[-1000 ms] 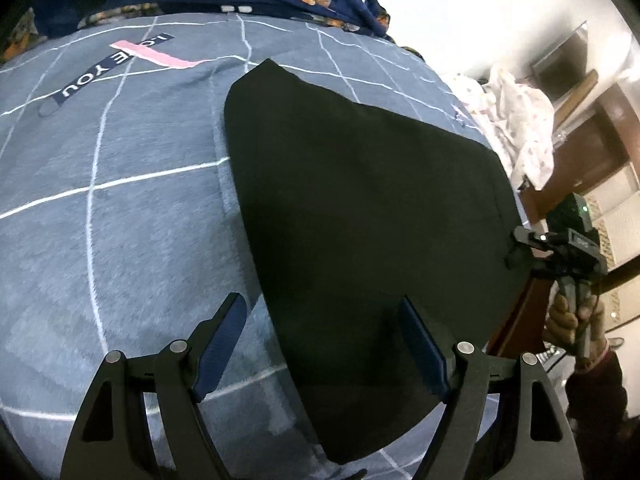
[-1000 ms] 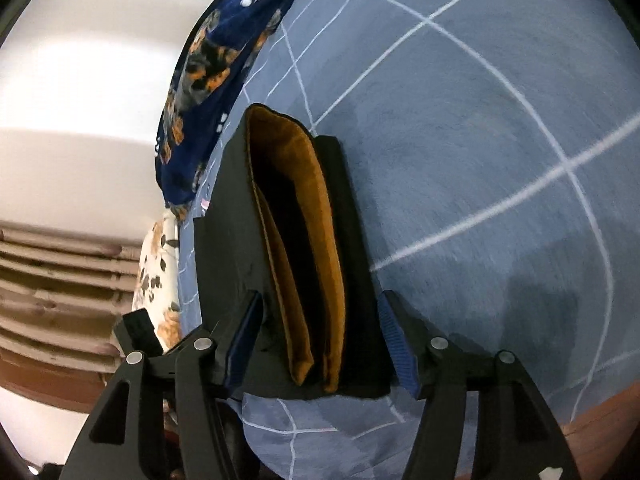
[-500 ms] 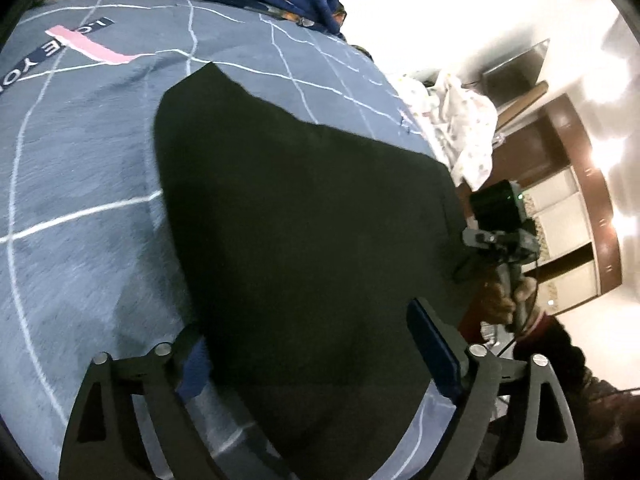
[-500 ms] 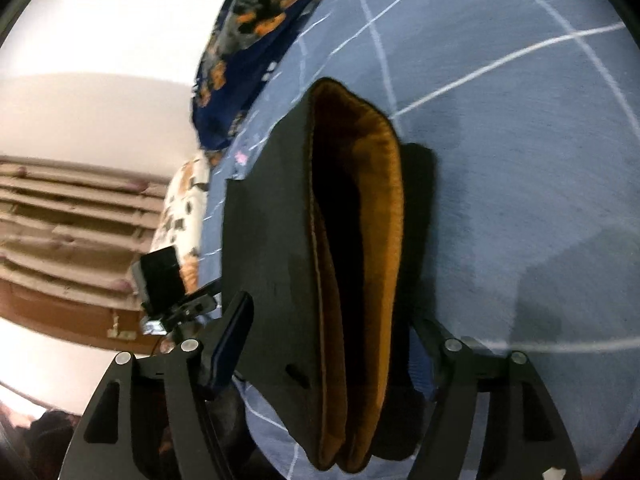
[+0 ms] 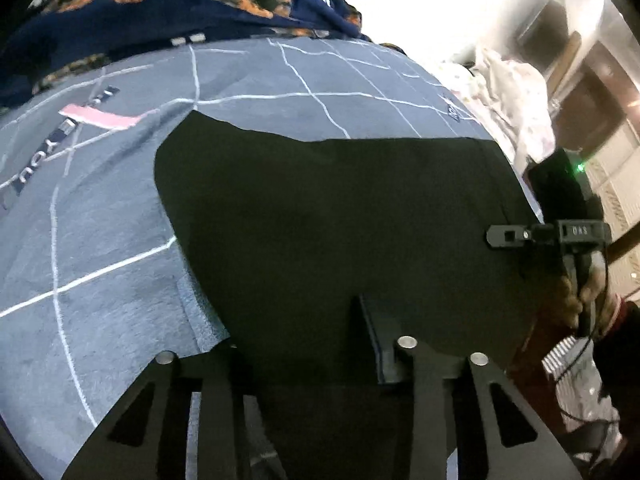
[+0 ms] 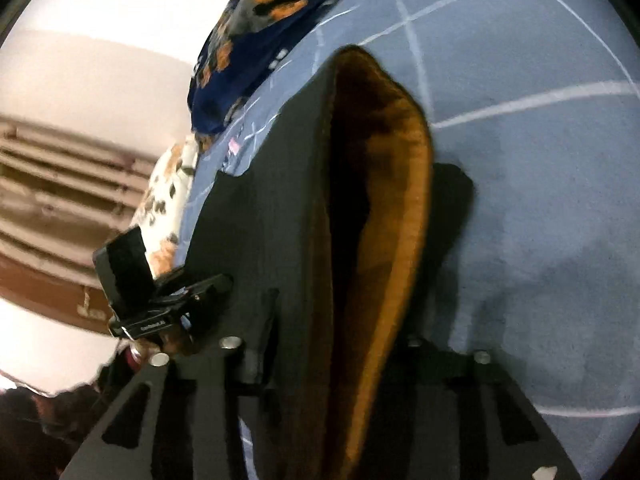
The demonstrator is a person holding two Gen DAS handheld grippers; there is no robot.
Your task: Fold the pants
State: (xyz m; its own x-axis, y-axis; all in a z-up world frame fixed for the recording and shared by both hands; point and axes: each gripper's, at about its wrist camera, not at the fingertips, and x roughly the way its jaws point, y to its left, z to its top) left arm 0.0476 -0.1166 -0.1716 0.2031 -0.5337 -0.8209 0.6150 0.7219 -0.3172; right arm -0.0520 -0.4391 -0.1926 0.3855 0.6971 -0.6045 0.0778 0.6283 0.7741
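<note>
The black pants (image 5: 340,220) lie folded flat on a blue-grey bedspread (image 5: 100,260) crossed with white grid lines, near its right-hand edge. No box or basket shows. The left gripper (image 5: 304,344) has its jaws closing on the near hem, with the dark cloth between its fingers (image 5: 372,336). The right gripper (image 6: 332,344) is closing on the waistband end, where the orange-brown lining (image 6: 400,208) gapes open between the black layers. To the left and far side the bedspread is bare up to a navy floral quilt (image 5: 160,8) heaped along the far edge. A pale patterned cloth (image 5: 516,92) sits off the right side. Printed on the bedspread beside a pink stripe (image 5: 100,118) is lettering ending in "YOU" (image 5: 28,168).
</note>
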